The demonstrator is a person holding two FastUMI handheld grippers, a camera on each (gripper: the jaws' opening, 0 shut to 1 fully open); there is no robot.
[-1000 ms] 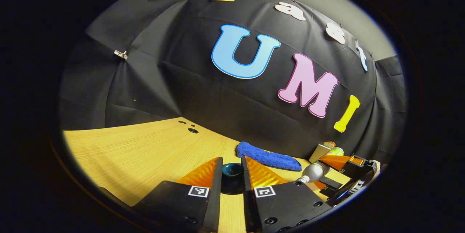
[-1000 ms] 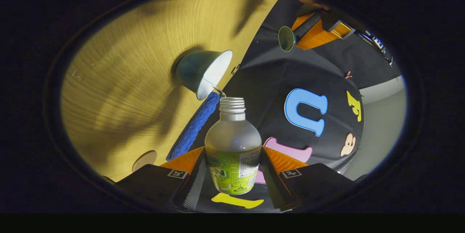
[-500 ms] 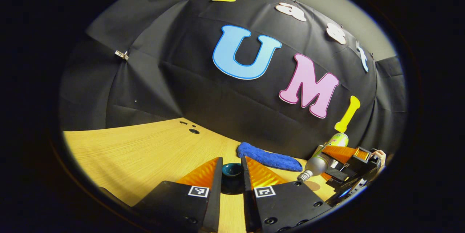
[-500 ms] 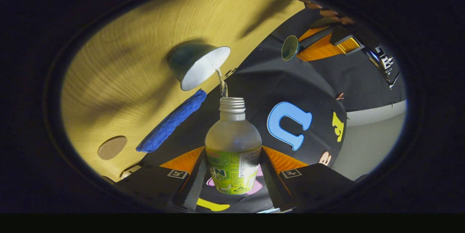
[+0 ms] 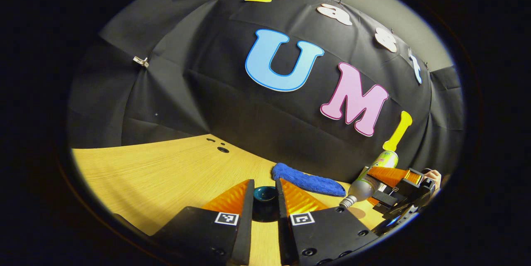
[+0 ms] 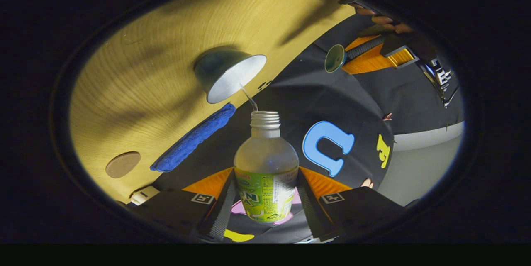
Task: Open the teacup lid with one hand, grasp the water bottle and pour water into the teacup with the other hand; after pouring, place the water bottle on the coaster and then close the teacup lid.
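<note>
Pouring now | right gripper (image 6: pixel 265 199) jaws clamped on clear green-labelled water bottle (image 6: pixel 266 166), thin stream into white-lined dark teacup (image 6: pixel 230 76) mid-counter | left gripper (image 5: pixel 264 212) jaws pinch dark teal lid (image 5: pixel 265 194) | keep tilt shallow, mouth over cup; round brown coaster (image 6: pixel 123 164) waits near counter edge

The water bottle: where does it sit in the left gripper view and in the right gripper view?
Left gripper view: the water bottle is at the lower right, tilted mouth-down in the far claw.
Right gripper view: it stands bottom centre between that view's own fingers, mouth toward the teacup.
Shared landmark: the blue cloth on the table.
</note>
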